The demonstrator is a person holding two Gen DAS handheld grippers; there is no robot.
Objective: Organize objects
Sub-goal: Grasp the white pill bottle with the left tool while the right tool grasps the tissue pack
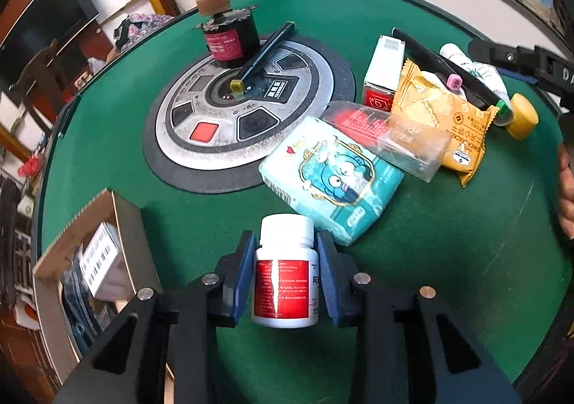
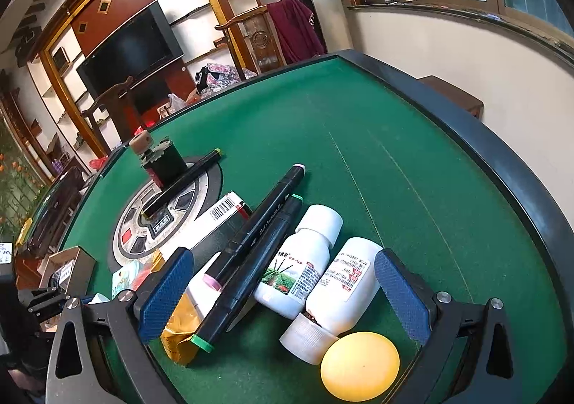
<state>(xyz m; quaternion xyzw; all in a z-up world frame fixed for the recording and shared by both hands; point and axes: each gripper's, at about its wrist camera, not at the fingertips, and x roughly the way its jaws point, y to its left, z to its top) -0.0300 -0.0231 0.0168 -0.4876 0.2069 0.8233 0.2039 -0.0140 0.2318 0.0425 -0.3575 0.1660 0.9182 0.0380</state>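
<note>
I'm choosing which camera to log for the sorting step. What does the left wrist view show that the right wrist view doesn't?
Only the left wrist view shows the left gripper clamping the white pill bottle with a red label, and the teal cartoon-printed packet in full.

Only the right wrist view shows the open right gripper over two white plastic bottles.

Both show the green felt table, the cardboard box, the black markers and the round yellow lid.

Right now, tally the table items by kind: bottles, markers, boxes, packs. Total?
Bottles: 3, red-label bottle held in the left gripper, two white bottles between the open right gripper fingers.
Markers: 3, pink-capped, green-capped, yellow-capped.
Boxes: 2, white box, clear box.
Packs: 2, tissue pack, orange snack pack.
Total: 10
</note>
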